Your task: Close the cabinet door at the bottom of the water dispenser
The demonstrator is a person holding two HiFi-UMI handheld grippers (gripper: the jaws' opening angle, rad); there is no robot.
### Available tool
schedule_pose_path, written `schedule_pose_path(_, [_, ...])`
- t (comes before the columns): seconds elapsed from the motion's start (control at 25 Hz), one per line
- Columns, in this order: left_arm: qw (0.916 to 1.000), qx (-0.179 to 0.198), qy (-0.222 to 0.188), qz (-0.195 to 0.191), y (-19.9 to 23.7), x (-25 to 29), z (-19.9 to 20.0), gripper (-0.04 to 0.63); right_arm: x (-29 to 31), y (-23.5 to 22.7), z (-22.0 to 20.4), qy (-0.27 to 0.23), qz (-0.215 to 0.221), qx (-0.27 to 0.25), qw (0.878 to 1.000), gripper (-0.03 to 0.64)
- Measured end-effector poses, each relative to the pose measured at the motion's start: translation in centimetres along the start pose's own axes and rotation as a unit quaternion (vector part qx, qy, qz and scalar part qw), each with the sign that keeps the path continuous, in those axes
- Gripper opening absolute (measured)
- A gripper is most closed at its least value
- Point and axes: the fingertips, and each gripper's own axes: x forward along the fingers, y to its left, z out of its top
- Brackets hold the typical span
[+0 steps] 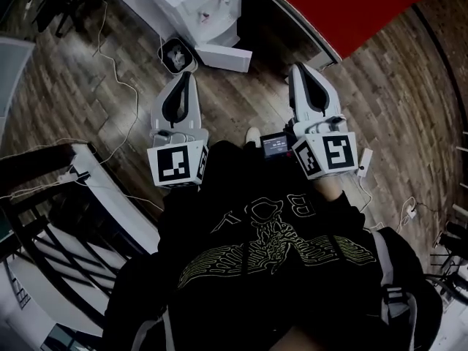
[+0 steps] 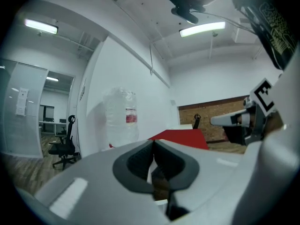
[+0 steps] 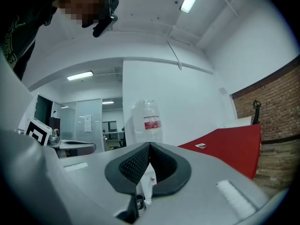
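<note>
The white water dispenser stands at the top of the head view. Its bottom cabinet door hangs open, swung out over the wooden floor. My left gripper points at the dispenser a short way from it, shut and empty. My right gripper is level with it to the right of the door, also shut with nothing in it. In the left gripper view the pads of the left gripper meet below the clear water bottle. The right gripper view shows the right gripper with its pads together under the same bottle.
A small bin with a dark inside sits on the floor left of the door. A red table fills the upper right. Cables trail across the floor on the left. A black-and-white railing lies at lower left, an office chair further off.
</note>
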Motion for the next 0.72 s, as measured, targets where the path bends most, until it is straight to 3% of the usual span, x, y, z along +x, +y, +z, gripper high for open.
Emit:
schedule_pose_path(0.28, [0.9997, -0.012, 0.014, -0.018, 3.8, 7.2, -1.7, 0.008, 7.6, -1.6, -0.8, 0.011, -0.013, -0.010, 1.000, -0.005])
schedule_pose_path(0.48, [0.9959, 0.004, 0.014, -0.090, 5.6, 12.6, -3.1, 0.008, 12.6, -2.0, -1.4, 0.026, -0.033, -0.070, 0.997, -0.005])
schedule_pose_path(0.72, [0.9912, 0.010, 0.057, -0.119, 6.9, 17.8, -7.2, 0.008, 18.4, -2.1, -4.7, 0.034, -0.009, -0.132, 0.991, -0.005])
